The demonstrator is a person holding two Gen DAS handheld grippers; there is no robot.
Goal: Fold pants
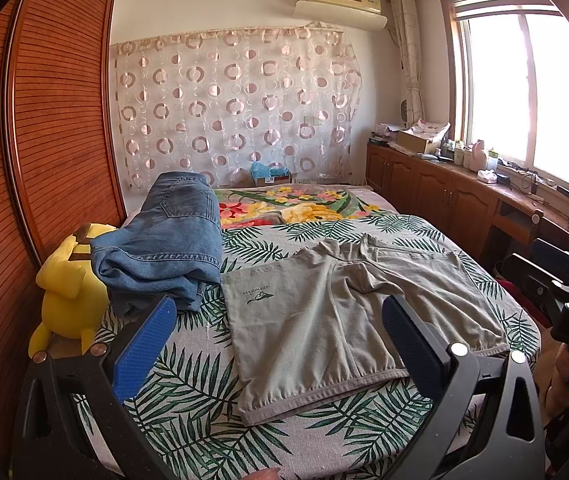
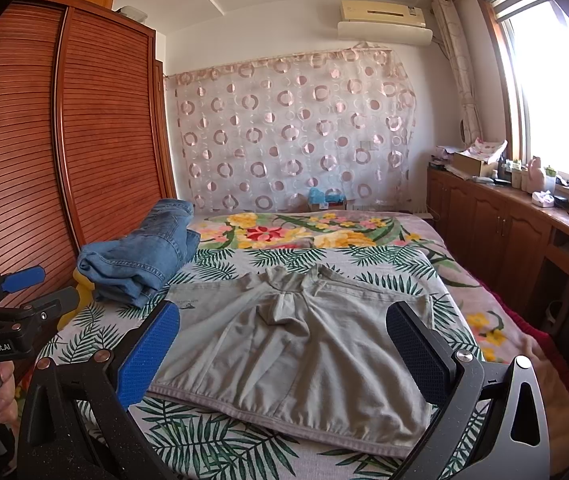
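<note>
Grey pants (image 1: 344, 320) lie spread flat on the leaf-print bed cover (image 1: 188, 392), waistband toward me and a small printed logo on the left leg. My left gripper (image 1: 278, 304) hovers open over their near left part, its blue pads (image 1: 144, 344) wide apart with nothing between them. In the right wrist view the same pants (image 2: 296, 360) lie below my right gripper (image 2: 284, 308), which is also open and holds nothing. My left gripper (image 2: 58, 284) shows at the left edge there, held by a hand.
Folded blue jeans (image 1: 164, 248) and a yellow plush toy (image 1: 68, 292) sit at the bed's left side beside a slatted wooden wardrobe (image 1: 44, 120). A floral blanket (image 1: 304, 204) covers the far end. Wooden cabinets (image 1: 444, 192) with clutter run under the window on the right.
</note>
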